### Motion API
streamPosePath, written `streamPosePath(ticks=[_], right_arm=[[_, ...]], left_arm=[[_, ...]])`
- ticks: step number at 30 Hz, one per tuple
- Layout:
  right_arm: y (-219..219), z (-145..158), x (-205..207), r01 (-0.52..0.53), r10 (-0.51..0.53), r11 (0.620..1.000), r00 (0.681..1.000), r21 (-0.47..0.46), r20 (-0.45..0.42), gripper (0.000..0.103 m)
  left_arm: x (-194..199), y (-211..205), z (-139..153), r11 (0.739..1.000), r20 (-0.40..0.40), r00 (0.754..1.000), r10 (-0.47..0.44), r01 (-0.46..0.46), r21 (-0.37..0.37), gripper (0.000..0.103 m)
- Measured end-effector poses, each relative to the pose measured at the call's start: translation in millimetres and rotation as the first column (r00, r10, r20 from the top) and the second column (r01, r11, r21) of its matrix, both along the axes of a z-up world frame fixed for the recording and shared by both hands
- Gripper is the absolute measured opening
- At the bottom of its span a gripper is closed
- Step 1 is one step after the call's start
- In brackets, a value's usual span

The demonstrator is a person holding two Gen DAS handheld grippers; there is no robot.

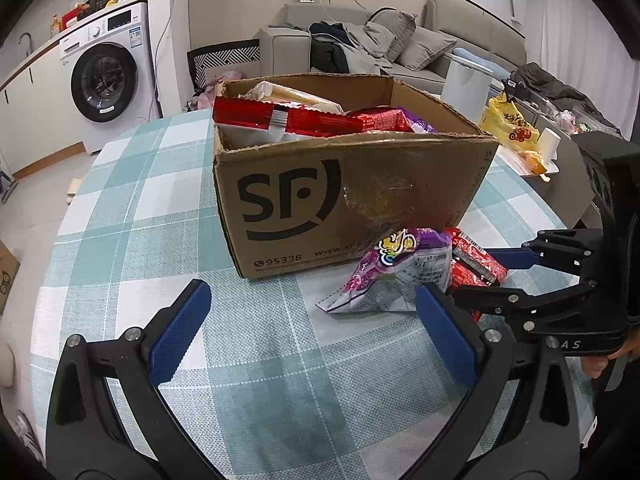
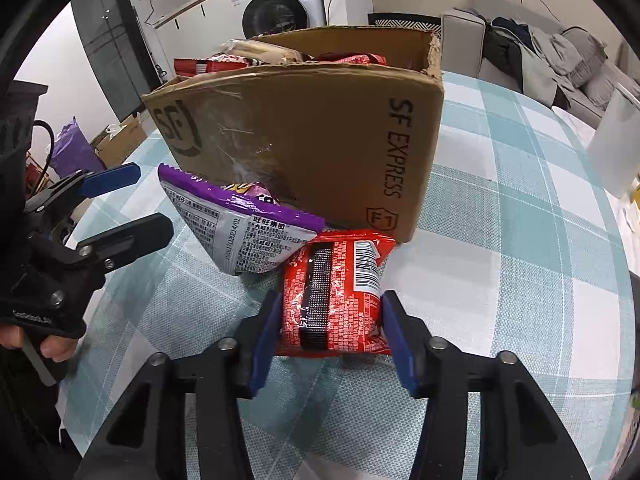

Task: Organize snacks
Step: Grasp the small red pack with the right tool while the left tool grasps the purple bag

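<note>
Pads of the right hand-held gripper [image 2: 330, 334] are being pressed against both sides of a red snack packet [image 2: 334, 300], so this hand-held gripper is clamped on the packet, which is lying flat on the worktop [image 2: 520, 280] just in front of the near corner of a cardboard box [image 2: 320, 140]. A black strip and a barcode are being shown on the packet's upper face. The packet's far end is being touched by a purple and silver snack bag [image 2: 244, 232], which is being propped at a tilt against the box wall, with its printed back turned up.

Blue pads of the left hand-held gripper [image 1: 312, 332] are being held wide apart over the checked cloth, with nothing between them; its right pad is sitting just beside the lower corner of the purple bag [image 1: 396, 276], though whether contact is being made cannot be told. In the left wrist view, the right hand-held gripper [image 1: 480, 276] is being seen from the side, with the red packet [image 1: 476, 264] caught between its fingers.

Behind both bags, the open box [image 1: 340, 192] is being filled with more snacks, among them a long red packet [image 1: 280, 120] lying across its top. Beyond the worktop, a washing machine [image 1: 108, 72] and a grey sofa [image 1: 400, 40] heaped with clothes are being shown.
</note>
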State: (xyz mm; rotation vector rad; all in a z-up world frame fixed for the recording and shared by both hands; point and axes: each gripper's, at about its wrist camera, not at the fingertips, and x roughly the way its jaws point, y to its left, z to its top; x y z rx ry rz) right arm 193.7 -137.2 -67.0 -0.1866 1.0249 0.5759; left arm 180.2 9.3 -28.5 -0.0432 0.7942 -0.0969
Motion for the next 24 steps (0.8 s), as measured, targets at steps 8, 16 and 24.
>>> streamPosePath(ticks=[8, 16, 24], right_arm=[[-5.0, 6.0, -1.0, 0.014, -0.015, 0.998, 1.0, 0.054, 0.015, 0.038], [-7.2, 8.6, -1.3, 0.01, -0.012, 0.998, 1.0, 0.064, 0.029, 0.036], [-12.8, 9.6, -3.6, 0.006, -0.008, 0.997, 1.0, 0.08, 0.024, 0.035]], left_arm=[[0.0, -9.1, -5.2, 0.999, -0.007, 0.999, -0.036, 0.036, 0.005, 0.102], [6.4, -28.2, -17.9, 0.995, -0.028, 0.997, -0.073, 0.075, 0.062, 0.102], [17.9, -52.1, -26.6, 0.986, -0.042, 0.993, -0.112, 0.116, 0.121, 0.102]])
